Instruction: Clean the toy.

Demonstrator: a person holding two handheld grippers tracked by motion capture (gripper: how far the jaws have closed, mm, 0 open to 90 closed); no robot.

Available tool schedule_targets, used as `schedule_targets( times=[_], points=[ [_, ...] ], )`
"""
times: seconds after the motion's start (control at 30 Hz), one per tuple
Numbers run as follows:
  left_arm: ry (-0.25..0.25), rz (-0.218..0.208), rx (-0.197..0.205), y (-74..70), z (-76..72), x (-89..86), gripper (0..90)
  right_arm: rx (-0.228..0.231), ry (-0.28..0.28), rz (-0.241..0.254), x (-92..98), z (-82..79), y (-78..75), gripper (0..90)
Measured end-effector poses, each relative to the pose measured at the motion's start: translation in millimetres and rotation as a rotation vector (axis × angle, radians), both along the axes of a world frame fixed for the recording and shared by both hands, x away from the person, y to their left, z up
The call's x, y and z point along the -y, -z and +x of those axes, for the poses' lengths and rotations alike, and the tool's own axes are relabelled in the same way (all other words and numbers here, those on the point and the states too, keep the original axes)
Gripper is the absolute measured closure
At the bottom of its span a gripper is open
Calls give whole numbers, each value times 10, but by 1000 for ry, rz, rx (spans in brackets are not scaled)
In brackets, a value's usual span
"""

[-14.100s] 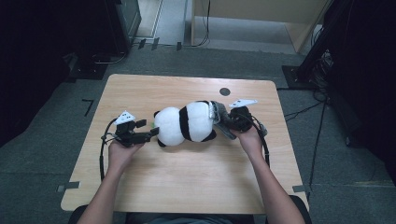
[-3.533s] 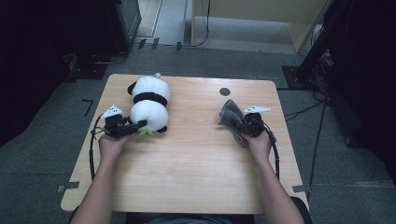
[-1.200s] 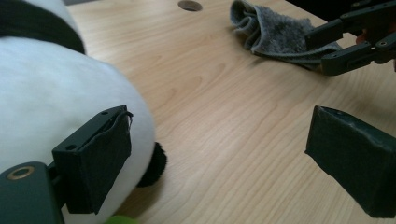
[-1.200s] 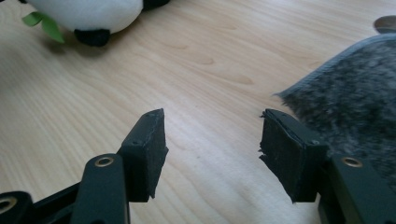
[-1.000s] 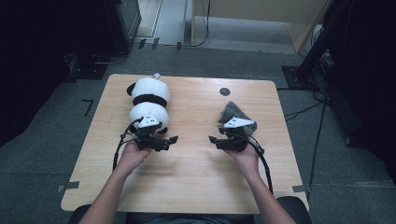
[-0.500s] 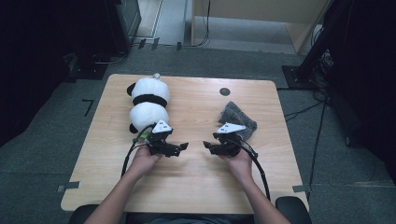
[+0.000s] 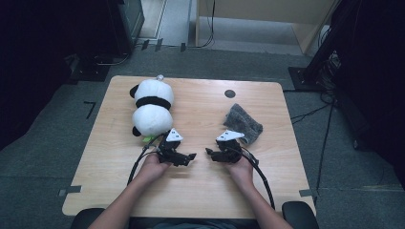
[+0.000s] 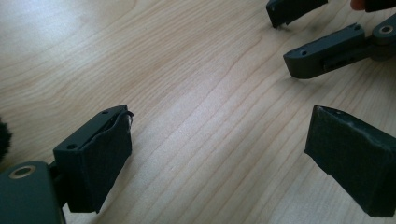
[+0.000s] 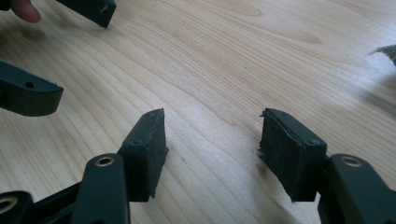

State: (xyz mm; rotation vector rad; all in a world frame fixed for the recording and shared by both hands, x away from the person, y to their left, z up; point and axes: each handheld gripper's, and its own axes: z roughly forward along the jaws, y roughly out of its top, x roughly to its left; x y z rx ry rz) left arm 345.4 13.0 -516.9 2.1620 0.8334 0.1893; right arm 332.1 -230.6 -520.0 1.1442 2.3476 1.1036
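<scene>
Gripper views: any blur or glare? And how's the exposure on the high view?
Left gripper view: glare whitens the table at upper left; its own claw pads look soft, the grain between them sharp. Right gripper view: mild sheen at top, the grey cloth blurred at the right edge. High view: table evenly lit, surroundings nearly black, the panda plush white parts bright but not blown out.

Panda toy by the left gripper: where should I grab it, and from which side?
Likely best at the narrow waist of the panda toy, where the black band sits between its two round white halves. It lies lengthwise, pointing away from the person, on the table, so bring the open left gripper down from above, jaws straddling the band across its width. The rounder halves look too wide.
</scene>
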Motion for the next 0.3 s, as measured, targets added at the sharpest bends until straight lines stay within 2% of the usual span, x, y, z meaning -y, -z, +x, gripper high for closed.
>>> schedule_targets(
  times=[0.13,0.3],
  points=[
    [-2,-5,-8,0,10,-15,70,18,-7,-23,-6,-3,8,382],
    [-4,-4,-12,12,16,-13,70,23,-11,-18,-9,-5,19,354]
  ],
)
